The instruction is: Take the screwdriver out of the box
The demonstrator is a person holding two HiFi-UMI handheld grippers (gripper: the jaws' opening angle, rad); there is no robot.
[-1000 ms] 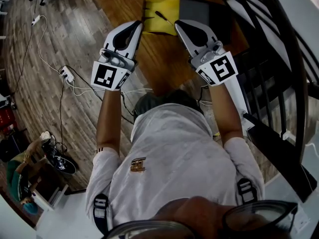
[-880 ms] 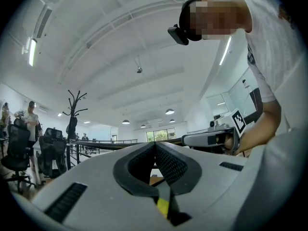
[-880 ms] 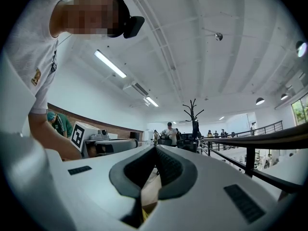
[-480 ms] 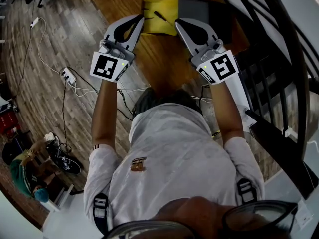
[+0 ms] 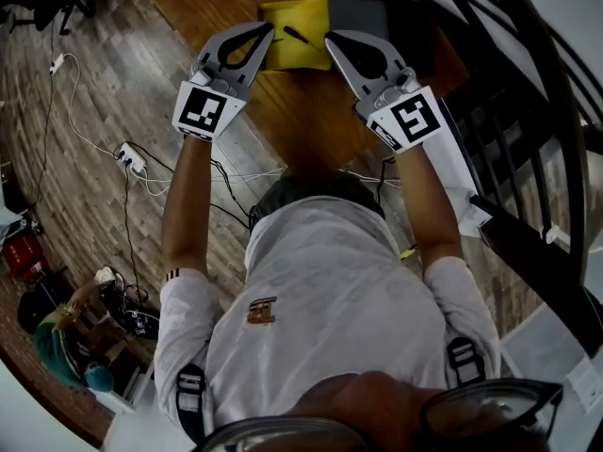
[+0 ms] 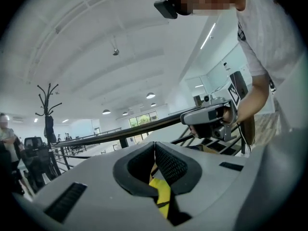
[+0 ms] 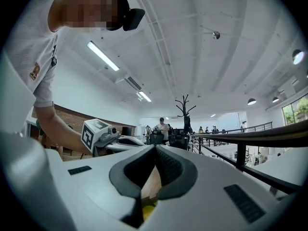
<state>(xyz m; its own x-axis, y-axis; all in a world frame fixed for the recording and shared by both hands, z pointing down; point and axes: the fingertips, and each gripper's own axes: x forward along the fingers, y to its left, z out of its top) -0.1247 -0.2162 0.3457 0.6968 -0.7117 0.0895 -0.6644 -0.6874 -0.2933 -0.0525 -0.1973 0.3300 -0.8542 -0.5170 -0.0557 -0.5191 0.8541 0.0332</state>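
On the plank floor at far left, a white power strip (image 5: 130, 159) lies among loose cables. My left gripper (image 5: 269, 28) is clenched on nothing, its jaws meeting at the tips, and it reaches level across the wooden table (image 5: 283, 111) to the left edge of the yellow box (image 5: 283, 53). In the left gripper view the yellow shows just below the closed jaws. The screwdriver (image 5: 300, 36), a thin dark tool, lies slantwise on the box, between my two grippers and touched by neither. My right gripper (image 5: 330, 37) is likewise clenched and empty, its tips pressed together in the right gripper view. It points at the box's right edge, where a dark grey slab (image 5: 377, 17) lies beside the yellow. A black railing (image 5: 528, 111) runs down the far right, past my right forearm.
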